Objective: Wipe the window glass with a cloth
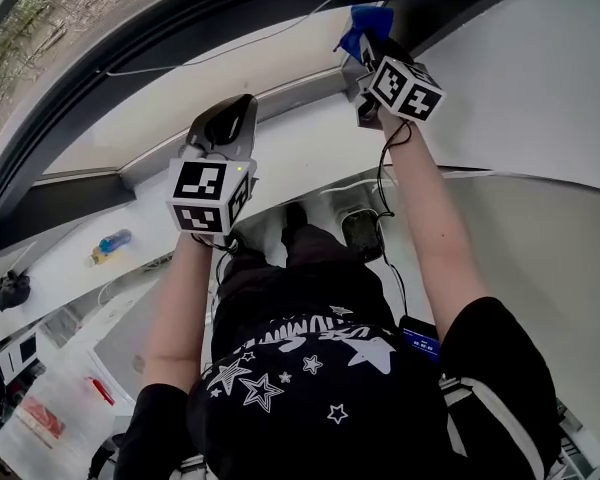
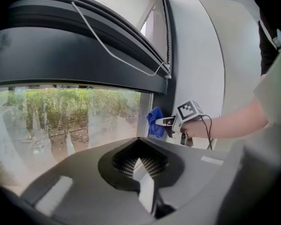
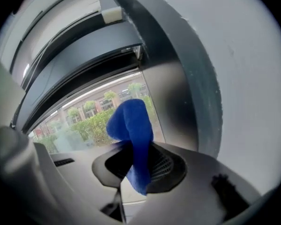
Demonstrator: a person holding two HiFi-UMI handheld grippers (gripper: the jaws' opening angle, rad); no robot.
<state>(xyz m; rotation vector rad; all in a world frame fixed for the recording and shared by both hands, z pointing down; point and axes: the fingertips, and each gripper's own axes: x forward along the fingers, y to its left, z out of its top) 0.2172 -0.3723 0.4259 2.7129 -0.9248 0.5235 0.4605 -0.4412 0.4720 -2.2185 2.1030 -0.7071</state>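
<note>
Far to the left, a bottle (image 1: 111, 245) with a blue cap and a yellow label lies on its side on a pale surface, and a dark, lumpy object (image 1: 13, 288) sits further left, apart from it. A small red item (image 1: 101, 391) lies nearer, at the lower left. The person wears a black shirt (image 1: 310, 368) printed with white stars, with a small blue-screened device (image 1: 420, 340) at the right hip. A thin white cord (image 2: 112, 55) sags across the dark frame (image 2: 61, 60) overhead. To its right stands a plain white wall (image 2: 201, 64). Outside, green shrubs (image 2: 61, 104) grow over bare ground, with reddish buildings (image 3: 91, 95) beyond.
</note>
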